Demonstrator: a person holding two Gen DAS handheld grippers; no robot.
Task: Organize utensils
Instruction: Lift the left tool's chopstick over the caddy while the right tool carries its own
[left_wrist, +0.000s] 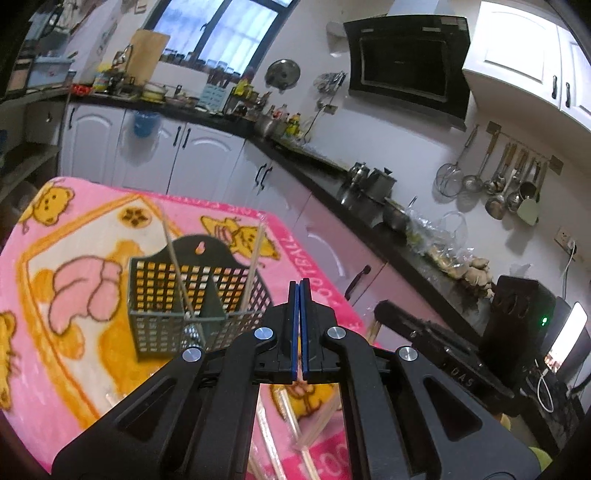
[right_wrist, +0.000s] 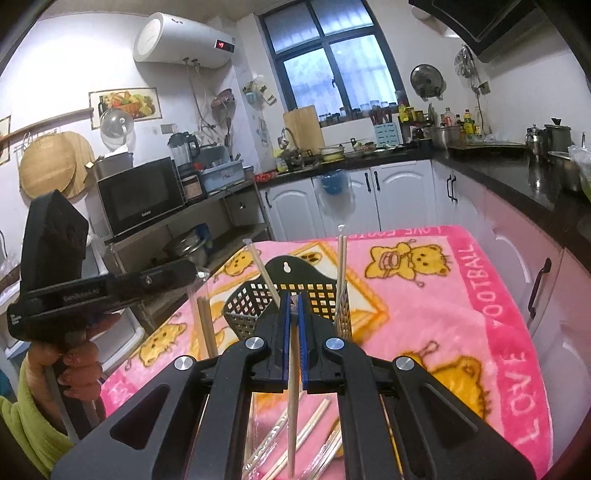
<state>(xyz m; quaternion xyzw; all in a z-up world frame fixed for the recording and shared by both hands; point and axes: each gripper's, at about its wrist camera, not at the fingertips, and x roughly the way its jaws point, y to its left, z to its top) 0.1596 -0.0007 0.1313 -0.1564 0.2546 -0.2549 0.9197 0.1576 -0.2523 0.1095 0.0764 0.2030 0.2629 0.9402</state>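
**Chopstick clamped over a pink blanket in a crowded kitchen**

Nearest the right wrist camera, the right gripper (right_wrist: 293, 295) is clenched on a pale wooden chopstick (right_wrist: 293, 398), which runs down between its blue pads toward loose wooden chopsticks (right_wrist: 314, 424) lying on the blanket. Just beyond stands the dark perforated plastic utensil basket (right_wrist: 314, 291), with two pale sticks (right_wrist: 341, 266) leaning upright in it. It rests on a fluffy pink blanket printed with yellow bears and white lettering (right_wrist: 461, 295).

From the left wrist view, the left gripper (left_wrist: 299, 295) has its blue pads pressed together with nothing between them, raised just right of the basket (left_wrist: 199, 295). The person's left hand (right_wrist: 74, 362) grips its handle.

Around the blanket run white cabinets (right_wrist: 399, 195) under a dark countertop (right_wrist: 509, 177), a black microwave (right_wrist: 140, 195), a white water heater (right_wrist: 181, 38), a dark-framed window (right_wrist: 332, 62), a black range hood (left_wrist: 406, 62) and hanging metal ladles (left_wrist: 506, 181).
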